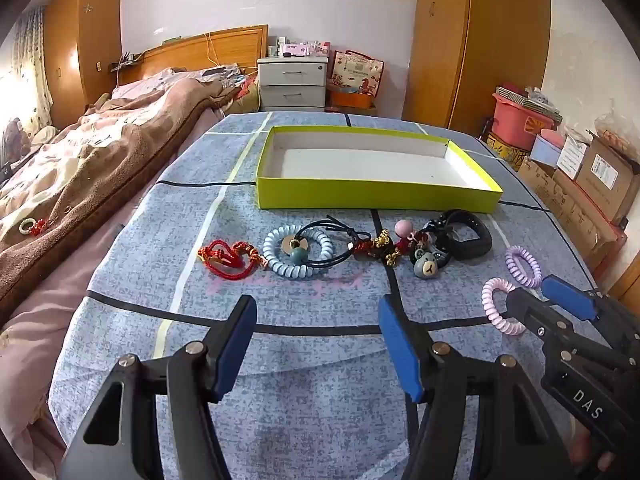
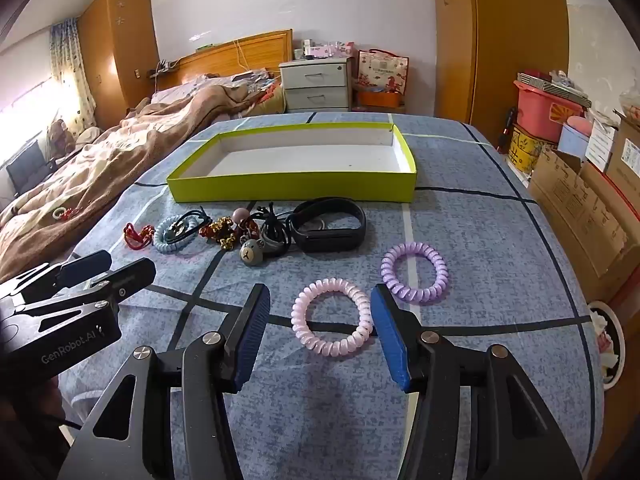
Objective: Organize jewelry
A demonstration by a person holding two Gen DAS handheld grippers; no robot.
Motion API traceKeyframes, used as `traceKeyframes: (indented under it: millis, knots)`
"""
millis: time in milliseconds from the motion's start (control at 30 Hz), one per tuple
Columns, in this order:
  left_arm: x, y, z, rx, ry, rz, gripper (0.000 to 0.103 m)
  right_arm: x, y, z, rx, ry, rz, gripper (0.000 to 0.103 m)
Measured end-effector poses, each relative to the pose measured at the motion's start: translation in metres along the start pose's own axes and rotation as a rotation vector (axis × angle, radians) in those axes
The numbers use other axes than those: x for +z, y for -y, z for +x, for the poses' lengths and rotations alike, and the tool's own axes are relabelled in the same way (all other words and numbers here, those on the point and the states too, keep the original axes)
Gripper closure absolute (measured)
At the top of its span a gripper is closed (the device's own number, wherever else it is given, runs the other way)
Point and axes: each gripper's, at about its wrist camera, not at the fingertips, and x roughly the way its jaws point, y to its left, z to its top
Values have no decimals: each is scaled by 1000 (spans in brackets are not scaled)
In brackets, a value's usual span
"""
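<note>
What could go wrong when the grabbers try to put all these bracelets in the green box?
1. The dark hair ties lie tangled over the blue coil and charms, so lifting one might drag others.
2. The pink coil lies flat on soft bedding; the open right gripper might pinch cloth or let it slip short of the box.
</note>
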Motion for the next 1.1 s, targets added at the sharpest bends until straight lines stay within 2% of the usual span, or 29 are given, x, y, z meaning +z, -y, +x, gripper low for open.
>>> traceKeyframes:
  millis: [400, 1100]
  knots:
    - [2, 6, -4, 19, -6, 30, 38, 1, 4, -1, 7, 1, 3, 50]
    - [2, 7, -6, 24, 1, 21, 38, 1, 0, -2, 0, -5, 1, 50]
